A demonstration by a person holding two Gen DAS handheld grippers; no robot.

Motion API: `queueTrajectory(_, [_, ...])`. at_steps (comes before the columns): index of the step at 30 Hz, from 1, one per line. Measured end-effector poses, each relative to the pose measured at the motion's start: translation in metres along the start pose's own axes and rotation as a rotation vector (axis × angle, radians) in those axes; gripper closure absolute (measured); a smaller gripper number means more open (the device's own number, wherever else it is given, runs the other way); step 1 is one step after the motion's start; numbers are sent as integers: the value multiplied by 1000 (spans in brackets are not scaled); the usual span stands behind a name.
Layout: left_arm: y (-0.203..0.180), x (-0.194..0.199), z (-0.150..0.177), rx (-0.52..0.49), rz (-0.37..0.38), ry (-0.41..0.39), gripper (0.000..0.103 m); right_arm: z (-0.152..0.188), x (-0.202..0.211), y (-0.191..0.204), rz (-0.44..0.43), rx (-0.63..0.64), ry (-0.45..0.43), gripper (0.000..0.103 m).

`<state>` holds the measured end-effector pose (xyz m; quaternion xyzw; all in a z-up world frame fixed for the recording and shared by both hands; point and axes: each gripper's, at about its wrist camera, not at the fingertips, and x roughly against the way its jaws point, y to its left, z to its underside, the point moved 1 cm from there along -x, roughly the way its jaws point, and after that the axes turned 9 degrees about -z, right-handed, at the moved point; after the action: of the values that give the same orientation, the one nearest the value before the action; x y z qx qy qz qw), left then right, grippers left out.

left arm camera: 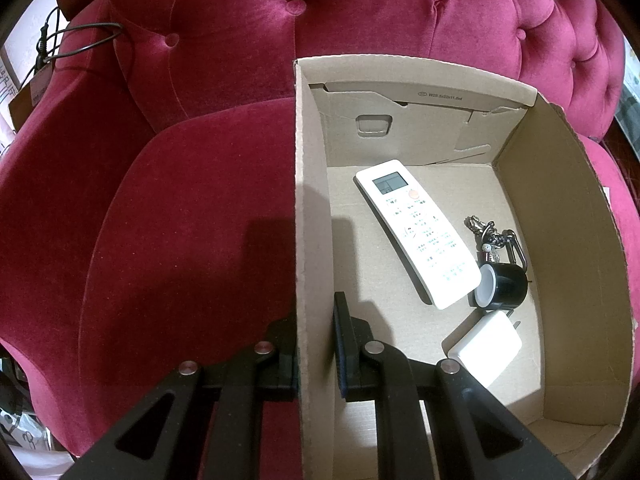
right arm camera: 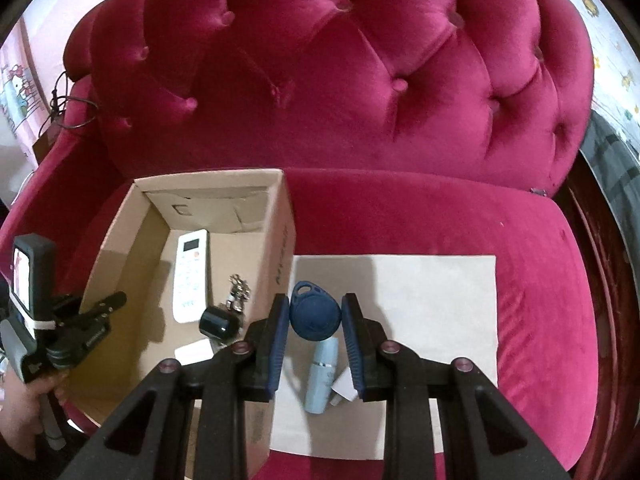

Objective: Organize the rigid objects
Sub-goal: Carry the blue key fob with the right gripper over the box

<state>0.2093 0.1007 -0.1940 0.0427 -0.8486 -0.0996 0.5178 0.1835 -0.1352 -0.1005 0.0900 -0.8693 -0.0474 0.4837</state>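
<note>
My left gripper [left arm camera: 316,344] is shut on the left wall of an open cardboard box [left arm camera: 310,216] on a red sofa. The box holds a white remote [left arm camera: 416,232], a key bunch [left arm camera: 494,240], a black cylinder [left arm camera: 504,286] and a white charger [left arm camera: 486,348]. My right gripper [right arm camera: 316,322] is shut on a blue key fob [right arm camera: 314,312], held above a beige sheet [right arm camera: 420,304] right of the box [right arm camera: 280,264]. A light blue tube [right arm camera: 322,380] and a small white object [right arm camera: 344,390] lie on the sheet below the fob.
The tufted red sofa back [right arm camera: 340,80] rises behind the box. A black cable [left arm camera: 72,40] hangs over the left armrest. The left gripper body and the hand on it [right arm camera: 44,332] show at the box's left side.
</note>
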Motion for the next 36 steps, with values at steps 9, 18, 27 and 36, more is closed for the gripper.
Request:
queueTrajectory(9, [0, 0, 0, 1, 1, 0, 89, -13, -10, 32, -48, 51, 15, 75])
queueTrajectory(18, [0, 0, 0, 2, 3, 0, 89, -13, -32, 69, -86, 111, 47, 75])
queueTrajectory(27, [0, 0, 0, 4, 5, 1, 89, -6, -58, 94, -114, 136, 98, 75])
queueTrajectory(36, [-1, 1, 0, 3, 5, 1, 89, 5, -89, 110, -123, 158, 163, 75])
